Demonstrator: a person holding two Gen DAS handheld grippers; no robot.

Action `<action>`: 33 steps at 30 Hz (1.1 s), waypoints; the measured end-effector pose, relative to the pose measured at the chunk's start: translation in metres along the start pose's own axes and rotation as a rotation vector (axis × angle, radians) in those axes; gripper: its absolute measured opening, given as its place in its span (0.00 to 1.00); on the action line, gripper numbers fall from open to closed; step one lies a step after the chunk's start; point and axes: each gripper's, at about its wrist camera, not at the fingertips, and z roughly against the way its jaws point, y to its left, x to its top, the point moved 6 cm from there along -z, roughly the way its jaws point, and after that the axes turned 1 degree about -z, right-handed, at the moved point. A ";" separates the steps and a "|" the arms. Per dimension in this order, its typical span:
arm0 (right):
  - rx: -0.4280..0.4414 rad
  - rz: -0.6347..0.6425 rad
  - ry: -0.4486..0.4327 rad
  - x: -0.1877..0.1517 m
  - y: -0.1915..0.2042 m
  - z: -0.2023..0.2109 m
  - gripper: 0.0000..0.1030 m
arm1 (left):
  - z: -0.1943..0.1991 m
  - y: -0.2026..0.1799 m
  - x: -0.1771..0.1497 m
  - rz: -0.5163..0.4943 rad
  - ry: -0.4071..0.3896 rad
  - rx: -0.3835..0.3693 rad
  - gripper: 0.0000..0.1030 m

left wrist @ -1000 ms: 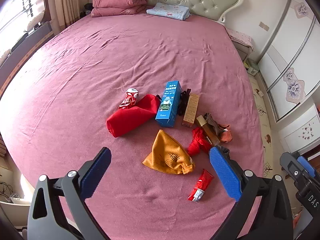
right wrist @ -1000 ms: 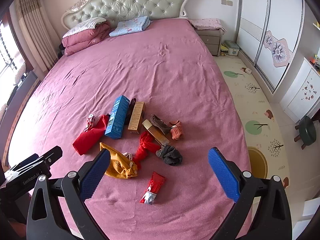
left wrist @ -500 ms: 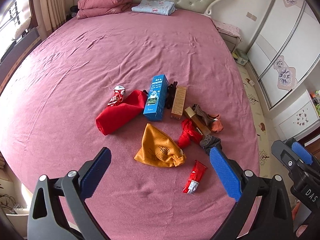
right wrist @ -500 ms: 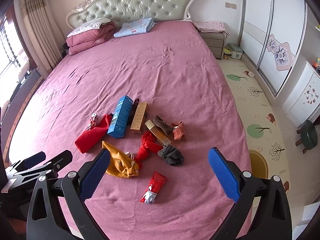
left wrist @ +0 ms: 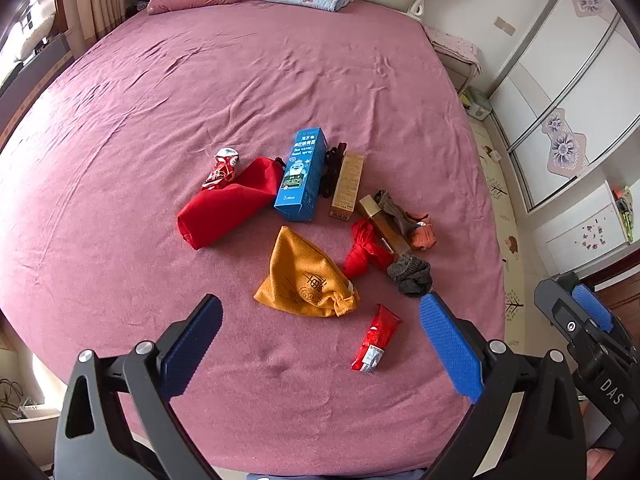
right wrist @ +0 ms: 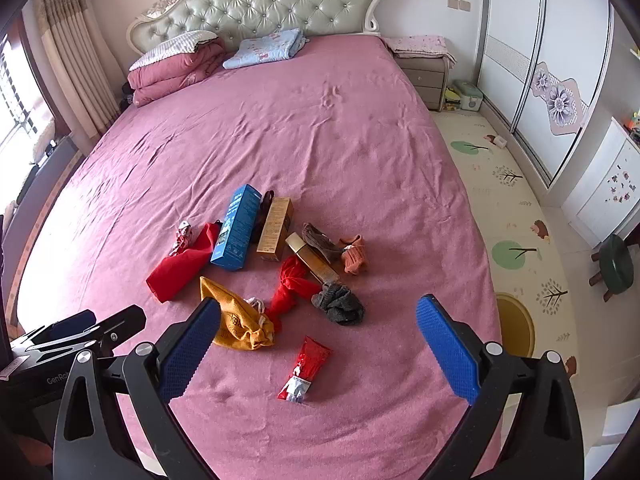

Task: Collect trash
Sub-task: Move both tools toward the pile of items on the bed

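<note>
We hold both grippers above the near end of the bed [left wrist: 168, 92], w/ nothing in either. Left gripper [left wrist: 320, 336]: jaws spread wide, released. Right gripper [right wrist: 318, 338]: same, jaws apart and bare.

Trash sits in a loose cluster mid-bed, near side. Closest to us is the red wrapper [left wrist: 374, 339] [right wrist: 305, 369], lying flat on the sheet, apart from the rest; in the right wrist view it's between the two jaws, low in frame. Just beyond it, left, the orange pouch [left wrist: 306, 280] [right wrist: 236, 322], w/ its drawstring end toward the right. Red cloth wad [left wrist: 366, 249] [right wrist: 292, 285] touches the pouch's right side; grey sock [left wrist: 412, 274] [right wrist: 340, 303] is right beside that.

Farther back: red bag [left wrist: 228, 205] on the left, a crushed can [left wrist: 222, 167] at its far-left corner. Blue box [left wrist: 302, 174] [right wrist: 236, 229] lies against the bag's right edge, then a dark strap-like item (can't tell what), then the tan box [left wrist: 347, 185] [right wrist: 275, 229]. A gold tube [left wrist: 384, 224] runs diagonally by the brown and orange socks [left wrist: 406, 220].

Pillows and folded blue blanket [right wrist: 266, 48] lie at the far headboard end.
</note>
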 end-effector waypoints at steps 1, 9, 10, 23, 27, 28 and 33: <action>0.000 -0.001 0.001 0.000 0.000 0.000 0.92 | 0.000 0.001 0.000 0.005 0.002 -0.002 0.96; 0.011 -0.008 0.016 -0.001 0.000 -0.002 0.92 | -0.002 0.003 0.001 0.016 0.016 -0.004 0.96; 0.012 -0.007 0.017 -0.001 0.001 -0.002 0.92 | -0.002 0.002 0.001 0.015 0.016 -0.005 0.96; 0.017 -0.012 0.026 -0.002 0.003 -0.005 0.92 | -0.005 -0.001 0.001 0.015 0.025 -0.004 0.96; 0.023 -0.017 0.034 -0.002 0.003 -0.007 0.92 | -0.009 -0.002 0.001 0.023 0.035 -0.003 0.96; 0.027 -0.017 0.036 -0.001 0.002 -0.009 0.92 | -0.010 -0.002 0.001 0.024 0.038 -0.003 0.96; 0.034 -0.011 0.052 -0.002 0.001 -0.014 0.92 | -0.015 -0.002 0.002 0.029 0.056 0.002 0.96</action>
